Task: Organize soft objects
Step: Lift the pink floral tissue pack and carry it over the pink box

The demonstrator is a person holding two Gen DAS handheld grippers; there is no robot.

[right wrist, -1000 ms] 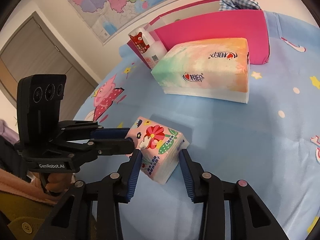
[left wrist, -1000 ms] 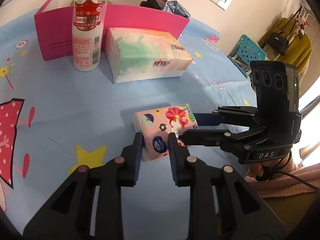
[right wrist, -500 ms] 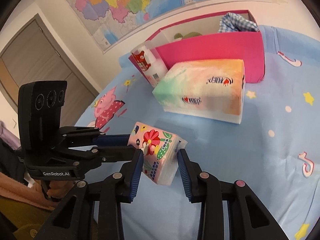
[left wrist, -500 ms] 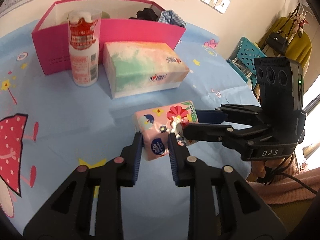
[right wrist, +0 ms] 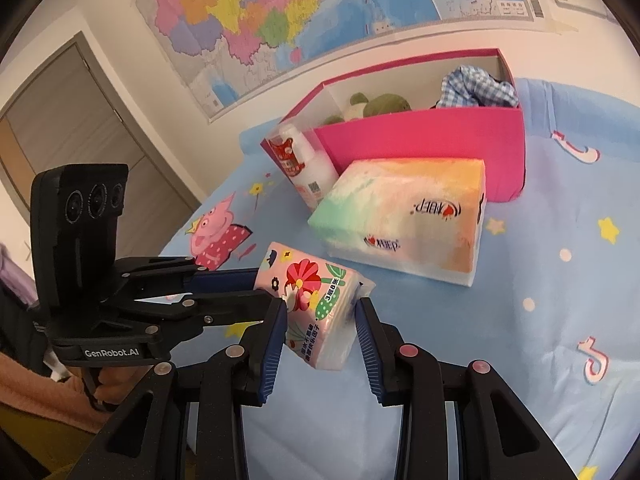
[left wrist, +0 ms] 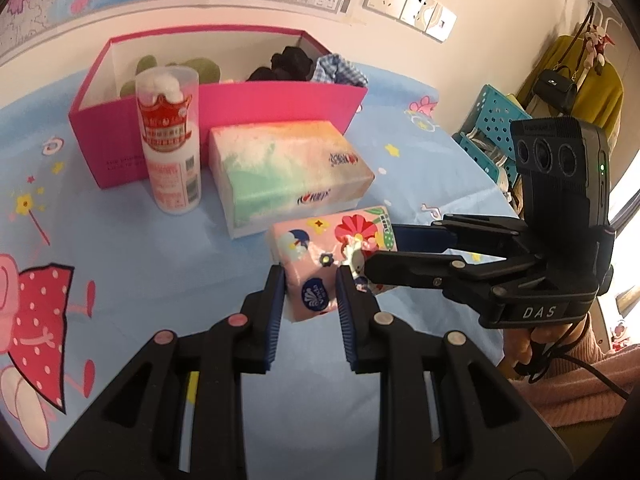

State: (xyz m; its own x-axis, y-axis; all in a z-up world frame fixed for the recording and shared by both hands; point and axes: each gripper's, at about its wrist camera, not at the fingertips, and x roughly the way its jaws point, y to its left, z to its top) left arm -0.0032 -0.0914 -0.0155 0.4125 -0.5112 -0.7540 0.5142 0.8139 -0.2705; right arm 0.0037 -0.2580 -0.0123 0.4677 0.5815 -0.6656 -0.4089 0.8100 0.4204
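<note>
A small pink tissue pack with a flower print [left wrist: 320,240] [right wrist: 316,300] hangs a little above the blue tablecloth, held from two sides. My left gripper [left wrist: 310,280] is shut on its near end, both blue pads pressing the wrapper. My right gripper [right wrist: 322,304] is shut on the other end, and in the left wrist view its fingers [left wrist: 404,264] come in from the right. The left gripper's fingers [right wrist: 224,300] reach in from the left in the right wrist view. A pink open box [left wrist: 280,96] [right wrist: 420,140] stands at the back.
A large pastel tissue pack [left wrist: 284,168] [right wrist: 404,216] lies just in front of the box, with a clear bottle of cotton [left wrist: 170,152] [right wrist: 300,164] beside it. Inside the box are a green plush toy [right wrist: 380,104], a checked cloth [right wrist: 476,88] and something black [left wrist: 288,62]. A person's hand [left wrist: 524,352] holds the right gripper.
Both grippers have risen together with the small pack, lifting it off the cloth. The views now show more of the box's inside and the wall.
</note>
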